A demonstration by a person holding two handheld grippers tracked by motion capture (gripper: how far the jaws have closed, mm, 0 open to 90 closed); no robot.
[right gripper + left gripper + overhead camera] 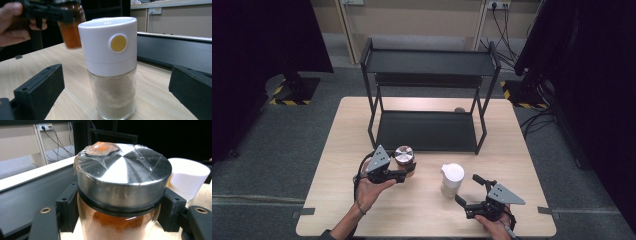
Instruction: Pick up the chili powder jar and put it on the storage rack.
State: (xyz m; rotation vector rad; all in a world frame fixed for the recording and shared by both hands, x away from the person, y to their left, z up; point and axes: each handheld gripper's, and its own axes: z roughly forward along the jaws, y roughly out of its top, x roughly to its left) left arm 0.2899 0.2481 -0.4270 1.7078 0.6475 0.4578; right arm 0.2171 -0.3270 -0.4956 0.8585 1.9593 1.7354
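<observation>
Left gripper [404, 173] fingers pinching spice jar [404, 156] below steel lid, jar off counter [342, 150], near black rack [427, 131]. Keep jar upright, clear rack's lower lip. Right gripper [469, 190] fingers spread, flanking white-capped shaker [451, 179] untouched.

High view looked forward and down over the table [427, 210], left tool view sat close behind the jar [120, 195], right tool view faced the white-capped shaker [110, 62] closely, all views shared both containers.

Lab-like recording room: black curtains [257, 45] at both frame sides, hazard-taped stand bases [292, 92], wall sockets with cables [498, 6] upper right, grey carpet [267, 145].
</observation>
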